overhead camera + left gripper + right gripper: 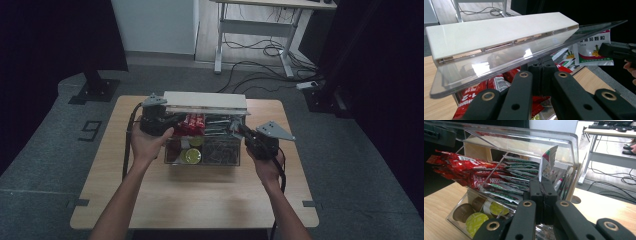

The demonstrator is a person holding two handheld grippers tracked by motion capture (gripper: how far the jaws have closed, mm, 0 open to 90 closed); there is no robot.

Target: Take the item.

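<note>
Clear organiser box, mid-bench, lid raised at far edge.
Left to right: left gripper over red sachets, fingers closed, holding nothing discernible; right gripper pinching white-green sachet. Step judged: lifting sachet out. Next: straight withdrawal clear of lid. Pods partly hidden.

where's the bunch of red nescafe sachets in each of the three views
High view: the red sachets lie at the top middle of the clear box, between the two grippers.
Left gripper view: bottom left, under the raised clear lid, behind the black jaws.
Right gripper view: upper left, fanned out above the coffee pods.
Shared landmark: the clear lid, open above the sachets in all three views.
</note>
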